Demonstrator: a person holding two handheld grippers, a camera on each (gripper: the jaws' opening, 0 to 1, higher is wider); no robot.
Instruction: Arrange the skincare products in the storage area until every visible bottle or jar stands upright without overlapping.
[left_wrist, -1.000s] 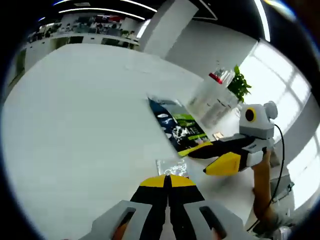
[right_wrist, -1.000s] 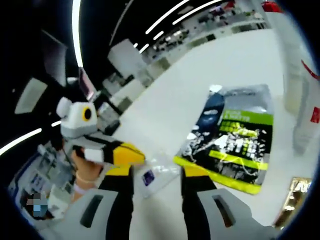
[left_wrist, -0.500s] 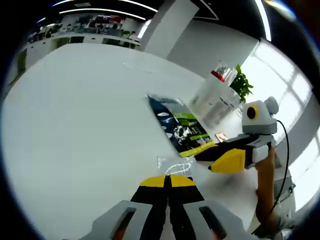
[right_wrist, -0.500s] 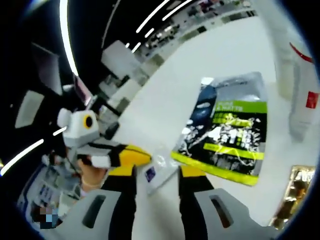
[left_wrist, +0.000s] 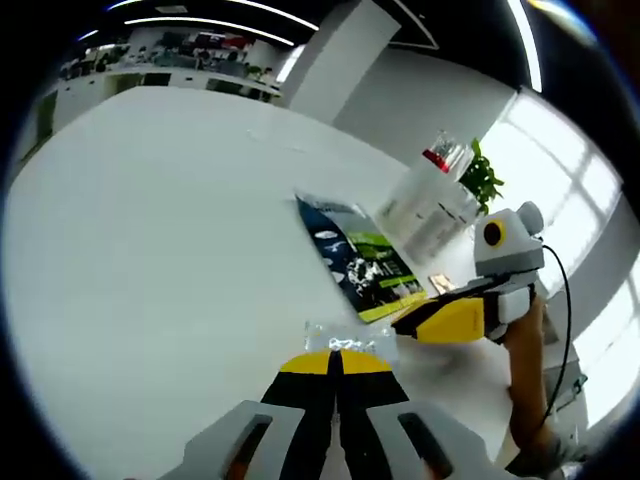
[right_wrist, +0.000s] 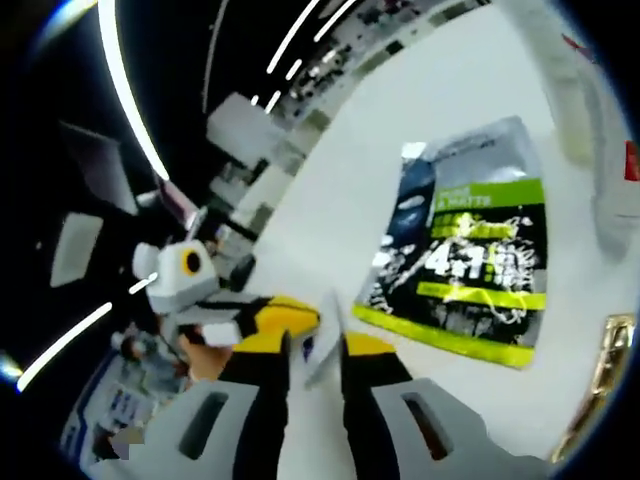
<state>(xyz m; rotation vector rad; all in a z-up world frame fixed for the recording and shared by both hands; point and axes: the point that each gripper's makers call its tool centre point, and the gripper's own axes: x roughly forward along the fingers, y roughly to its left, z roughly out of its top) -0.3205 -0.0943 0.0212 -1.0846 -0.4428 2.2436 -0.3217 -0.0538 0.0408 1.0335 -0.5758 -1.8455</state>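
Observation:
My left gripper (left_wrist: 335, 362) is shut, and a small clear sachet (left_wrist: 345, 339) sticks out from its yellow tips just above the white table (left_wrist: 160, 230). The right gripper (left_wrist: 420, 318) comes in from the right and its tip meets the sachet's right edge. In the right gripper view the sachet (right_wrist: 322, 335) stands edge-on between the jaws of my right gripper (right_wrist: 315, 350), which are narrowed around it with a gap still showing. The left gripper (right_wrist: 268, 315) reaches in from the left there. I see no upright bottle or jar near the jaws.
A black and green pouch (left_wrist: 365, 265) (right_wrist: 470, 260) lies flat beyond the sachet. A tall clear container with a red cap (left_wrist: 430, 195) stands behind it beside a green plant (left_wrist: 480, 170). A gold sachet (right_wrist: 600, 385) lies at the right edge. A person's hand (left_wrist: 525, 370) holds the right gripper.
The right gripper's jaws have narrowed around the clear sachet, and that gripper has moved in toward the left gripper's tips. The sachet has turned edge-on in the right gripper view.

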